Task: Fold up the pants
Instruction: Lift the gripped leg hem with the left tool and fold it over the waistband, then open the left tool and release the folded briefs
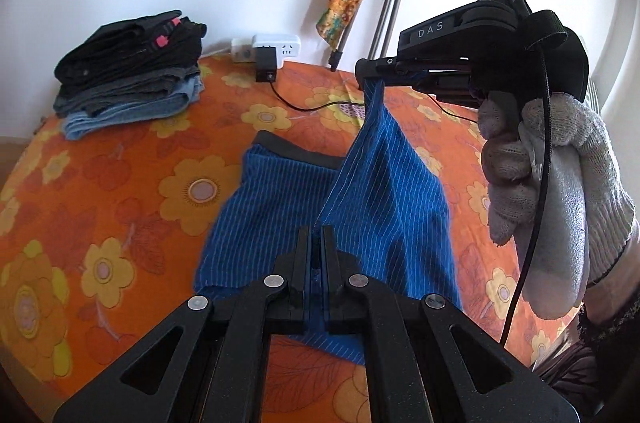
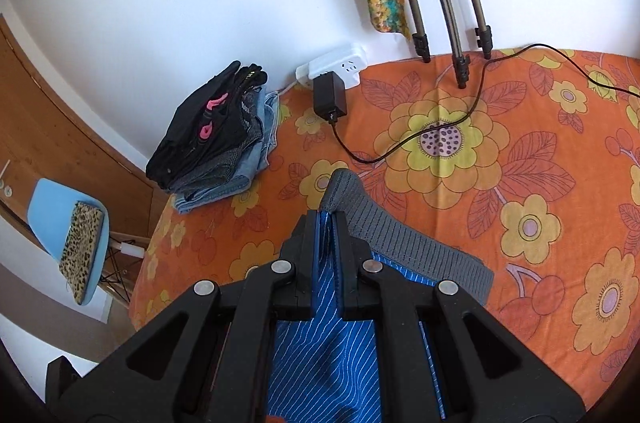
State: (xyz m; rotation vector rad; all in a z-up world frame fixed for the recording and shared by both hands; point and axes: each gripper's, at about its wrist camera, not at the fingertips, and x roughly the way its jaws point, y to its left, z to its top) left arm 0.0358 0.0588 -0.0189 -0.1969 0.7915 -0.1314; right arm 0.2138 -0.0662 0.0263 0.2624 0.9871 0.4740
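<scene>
Blue pinstriped pants with a dark waistband lie partly on the orange flowered bed sheet. My left gripper is shut on a fold of the blue fabric at the near edge. My right gripper, held in a person's gloved hand, is shut on another part of the pants and lifts it, so the cloth hangs stretched between the two. In the right wrist view the right gripper pinches the pants just beside the grey ribbed waistband.
A stack of folded clothes sits at the bed's far left. A white power strip with a black adapter and its cable lie by the wall. Tripod legs stand on the bed. A blue chair is beside the bed.
</scene>
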